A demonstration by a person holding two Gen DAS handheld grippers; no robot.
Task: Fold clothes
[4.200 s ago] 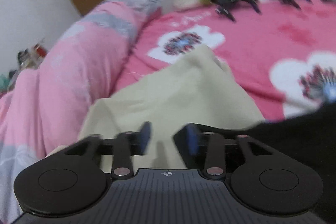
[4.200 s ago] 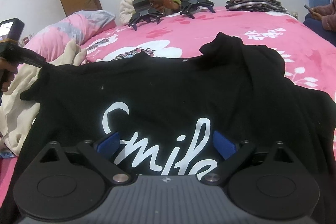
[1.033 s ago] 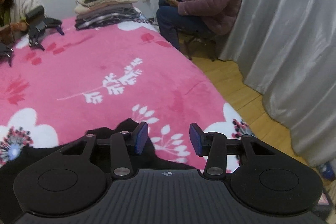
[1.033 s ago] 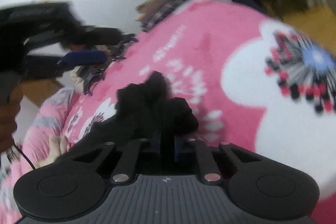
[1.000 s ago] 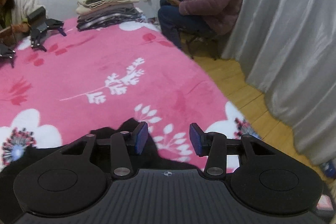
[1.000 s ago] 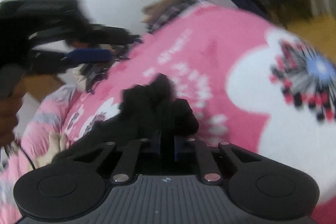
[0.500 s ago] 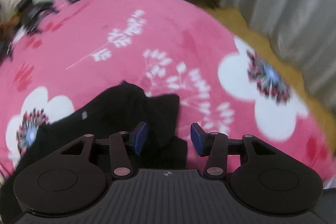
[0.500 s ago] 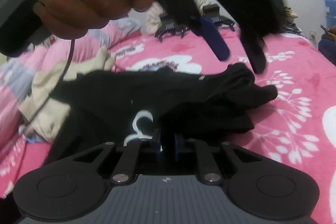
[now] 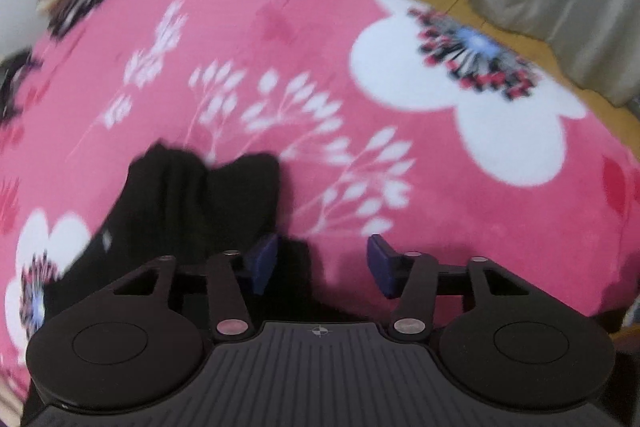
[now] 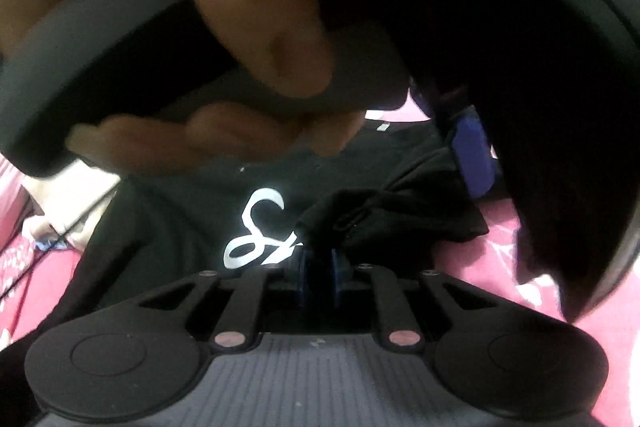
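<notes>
The black cotton T-shirt with white lettering (image 10: 256,227) lies crumpled on the pink floral fleece blanket (image 9: 360,75). The right gripper (image 10: 319,277) pinches a bunched fold of it between narrow jaws. The left gripper (image 9: 320,263), jaws closing and half-wide, hangs over the shirt's edge, gripping nothing.

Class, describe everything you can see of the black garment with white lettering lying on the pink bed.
The black garment with white lettering looks like soft knit fabric, lying crumpled on the pink floral blanket. Only part of a curly white print shows. One bunched fold runs into the right gripper, whose jaws are clamped on it. Its rumpled end lies beside the left gripper, whose jaws stand apart, closing, gripping nothing.
</notes>
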